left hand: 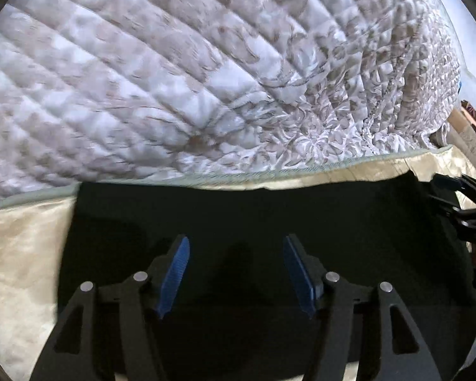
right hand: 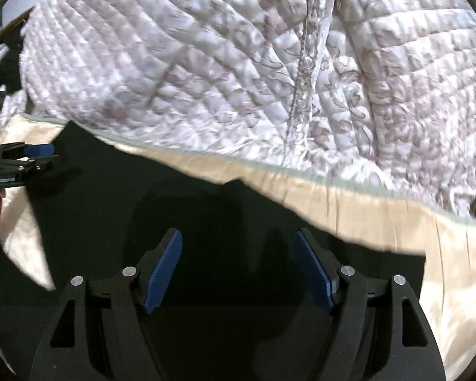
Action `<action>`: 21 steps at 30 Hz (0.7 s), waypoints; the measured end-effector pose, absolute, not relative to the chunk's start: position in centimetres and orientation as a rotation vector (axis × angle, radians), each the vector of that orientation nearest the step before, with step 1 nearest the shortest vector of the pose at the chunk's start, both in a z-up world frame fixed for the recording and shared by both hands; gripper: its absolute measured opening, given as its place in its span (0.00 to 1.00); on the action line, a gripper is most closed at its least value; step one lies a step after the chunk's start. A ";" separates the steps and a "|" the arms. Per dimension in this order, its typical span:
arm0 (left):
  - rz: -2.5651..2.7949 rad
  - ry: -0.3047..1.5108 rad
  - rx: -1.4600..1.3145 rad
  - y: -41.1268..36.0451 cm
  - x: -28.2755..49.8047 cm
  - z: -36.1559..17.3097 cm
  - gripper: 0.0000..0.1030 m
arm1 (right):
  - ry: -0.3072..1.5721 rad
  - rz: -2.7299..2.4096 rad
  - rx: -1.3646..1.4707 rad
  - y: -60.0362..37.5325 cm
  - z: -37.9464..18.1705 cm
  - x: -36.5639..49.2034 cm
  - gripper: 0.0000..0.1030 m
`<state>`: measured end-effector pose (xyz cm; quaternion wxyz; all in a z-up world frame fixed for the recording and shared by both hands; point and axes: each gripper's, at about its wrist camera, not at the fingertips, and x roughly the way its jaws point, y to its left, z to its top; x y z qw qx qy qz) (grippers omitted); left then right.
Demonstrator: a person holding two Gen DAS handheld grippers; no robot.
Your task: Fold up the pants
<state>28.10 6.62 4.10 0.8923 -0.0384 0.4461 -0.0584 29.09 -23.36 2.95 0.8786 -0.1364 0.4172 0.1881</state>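
A bed fills both views, covered by a quilt [left hand: 206,73] in white with a brown-grey leaf print, stitched in a diamond grid. Its piped edge [left hand: 269,171] runs across the frame, and below it lies a cream satin sheet [left hand: 19,254].

In the left wrist view, going left to right: a broad patch of cream sheet lies bare on the left, then the pants [left hand: 238,209], dark and nearly featureless, spread flat on the sheet with their far edge just short of the quilt's piping. The left tool [left hand: 237,247] hovers over the dark cloth, its blue pads [left hand: 174,273] well apart with nothing between them. At the far right the right tool [left hand: 457,193] shows at the pants' edge, and beyond it the bed ends near some cardboard-coloured things, too blurred to name.

In the right wrist view, the left tool [right hand: 31,155] enters from the left over the pants [right hand: 142,197]. A wedge of sheet [right hand: 22,241] shows beneath it. The right tool [right hand: 238,247] sits over the dark cloth, pads [right hand: 161,273] spread wide and empty. To the right the pants' edge runs ragged and diagonal, leaving a wide band of cream sheet [right hand: 444,285]. A raised fold [right hand: 311,63] crosses the quilt [right hand: 174,63] above.
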 end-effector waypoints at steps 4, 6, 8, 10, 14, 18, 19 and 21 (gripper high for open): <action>-0.122 0.940 -0.083 6.3 30.3 2.4 0.63 | 0.888 0.410 -0.282 -23.3 1.6 32.3 0.71; -0.113 0.953 -0.075 5.9 30.9 1.5 0.65 | 0.907 0.427 -0.279 -22.9 0.8 33.2 0.71; -0.107 0.941 -0.030 5.3 31.0 1.2 0.66 | 0.926 0.461 -0.280 -22.4 -0.1 33.3 0.71; -0.096 0.939 0.023 4.5 31.1 1.1 0.65 | 0.915 0.467 -0.296 -22.0 -0.2 33.2 0.69; -0.086 0.942 0.058 3.5 31.3 0.9 0.12 | 0.897 0.503 -0.294 -21.3 0.3 33.0 0.16; -0.067 0.921 0.080 2.6 30.9 1.4 0.02 | 0.873 0.490 -0.371 -19.8 1.1 32.2 0.07; -0.064 0.908 0.066 2.7 30.6 1.8 0.02 | 0.866 0.487 -0.363 -20.0 1.5 32.0 0.07; -0.067 0.877 0.032 3.1 29.6 3.2 0.02 | 0.847 0.488 -0.337 -20.4 2.6 31.2 0.07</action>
